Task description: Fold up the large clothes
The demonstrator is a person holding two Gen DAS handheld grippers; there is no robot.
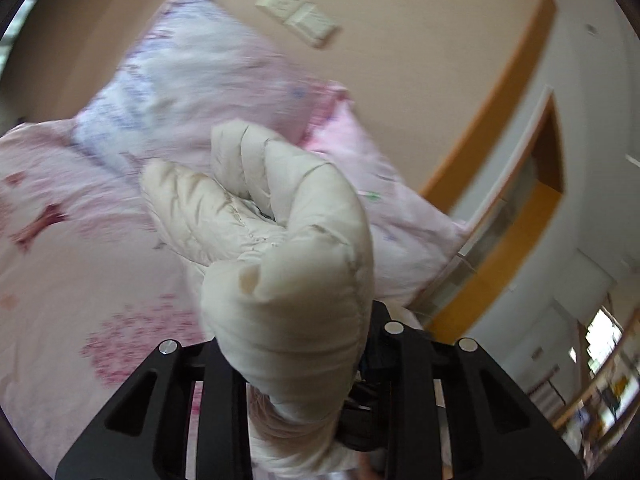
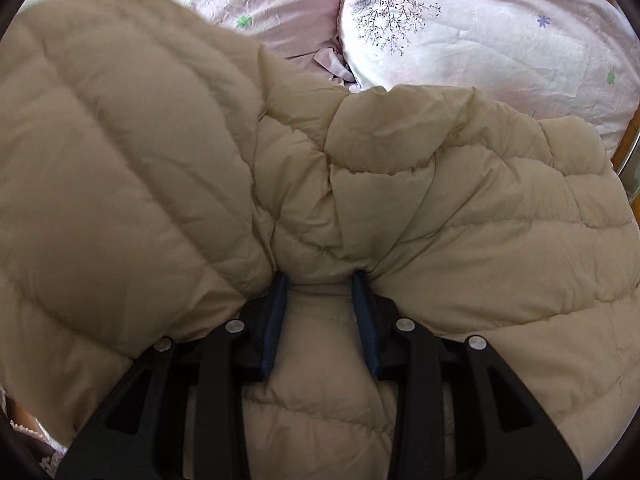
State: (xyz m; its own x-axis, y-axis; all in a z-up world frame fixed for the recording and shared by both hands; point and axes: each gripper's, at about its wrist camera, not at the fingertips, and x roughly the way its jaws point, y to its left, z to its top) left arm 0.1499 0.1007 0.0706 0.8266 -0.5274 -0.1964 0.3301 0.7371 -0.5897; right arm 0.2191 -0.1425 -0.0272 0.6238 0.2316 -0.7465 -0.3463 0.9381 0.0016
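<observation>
A cream quilted down jacket is the garment. In the left wrist view my left gripper is shut on a bunched fold of the jacket, held up above the pink bed; the fingertips are hidden by the fabric. In the right wrist view my right gripper is shut on a thick fold of the jacket, its blue-padded fingers sunk into the fabric. The jacket spreads wide over the bed and fills most of that view.
The pink floral bed sheet lies below. Two pink pillows lie at the head of the bed. A beige wall with a switch panel stands behind, and a wooden bed frame is at the right.
</observation>
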